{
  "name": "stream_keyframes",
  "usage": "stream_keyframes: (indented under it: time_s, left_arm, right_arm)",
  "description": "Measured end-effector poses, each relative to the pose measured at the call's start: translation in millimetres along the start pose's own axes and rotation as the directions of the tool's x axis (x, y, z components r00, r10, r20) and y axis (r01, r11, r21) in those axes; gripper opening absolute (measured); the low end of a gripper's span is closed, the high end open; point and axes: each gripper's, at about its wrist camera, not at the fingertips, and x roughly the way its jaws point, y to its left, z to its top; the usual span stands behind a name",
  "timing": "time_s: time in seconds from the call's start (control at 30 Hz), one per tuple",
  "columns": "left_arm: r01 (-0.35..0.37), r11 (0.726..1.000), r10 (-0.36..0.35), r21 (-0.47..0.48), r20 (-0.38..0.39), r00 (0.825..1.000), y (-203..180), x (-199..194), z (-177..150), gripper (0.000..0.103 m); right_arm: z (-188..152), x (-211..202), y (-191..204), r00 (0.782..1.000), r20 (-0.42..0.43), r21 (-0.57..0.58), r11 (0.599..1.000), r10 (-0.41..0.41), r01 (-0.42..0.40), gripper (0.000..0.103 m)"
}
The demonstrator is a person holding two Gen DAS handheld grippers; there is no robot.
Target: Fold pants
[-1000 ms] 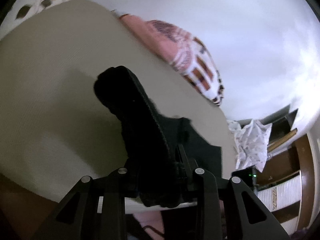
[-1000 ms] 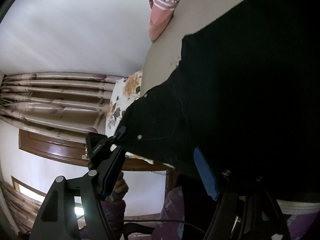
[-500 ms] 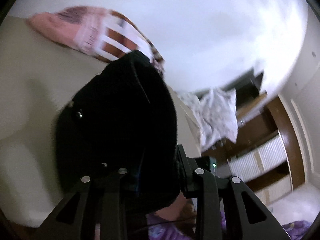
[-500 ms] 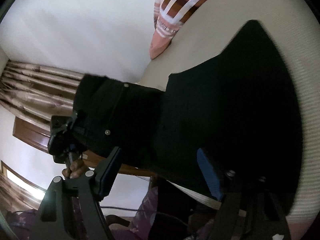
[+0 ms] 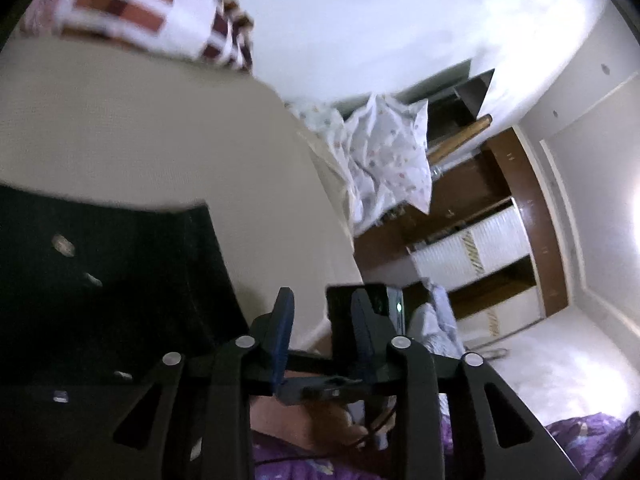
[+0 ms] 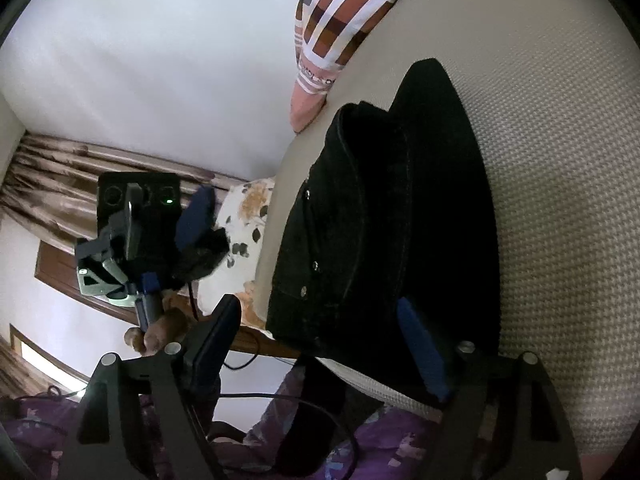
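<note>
The black pants (image 6: 380, 220) lie folded in a stack on the beige bed cover (image 6: 560, 200), waistband rivets facing left. My right gripper (image 6: 320, 344) sits at their near edge with its jaws opening. The cloth lies between the fingers, and the blue pads (image 6: 420, 356) do not press it. My left gripper (image 5: 322, 316) is off the pants (image 5: 112, 280), to their right, jaws opening with nothing between them. The right wrist view shows this left gripper (image 6: 176, 224) beside the bed, held by a hand (image 6: 152, 332).
A pink, white and brown striped pillow (image 6: 340, 20) lies at the bed's far end. A floral pillow (image 6: 248, 216) and curtains (image 6: 80, 176) are left of the bed. White patterned cloth (image 5: 384, 160) and a brown wardrobe (image 5: 480, 260) stand on the other side.
The left gripper swung the pants' end over onto the rest, let go and moved off beside the bed. The pants now lie folded over. The right jaws widened.
</note>
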Motion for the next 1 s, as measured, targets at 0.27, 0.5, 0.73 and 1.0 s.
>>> stream_keyframes:
  time_s: [0.27,0.5,0.73,1.0]
  left_arm:
    - [-0.192,0.97,0.208,-0.15,0.103,0.973,59,-70,-22,0.058]
    - [-0.191,0.925,0.238,-0.329,0.108,0.965,109,-90,-72,0.058]
    - [-0.169,0.924,0.222,-0.343,0.12,0.968,111,-95,-84,0.058]
    - [-0.201,0.93,0.238,-0.309,0.086,0.968,103,-87,-84,0.059]
  right_arm:
    - [6,4,-4,0.999,-0.019,0.03,0.998,0.05,-0.05,0.089]
    - [21,18,-1,0.998,-0.048,0.048,0.998,0.037,-0.035,0.093]
    - [25,31,11,0.988,-0.107,-0.053,0.993,-0.107,0.102,0.046]
    - [41,21,-15,0.989,-0.085,0.064,0.989,-0.124,0.13,0.064]
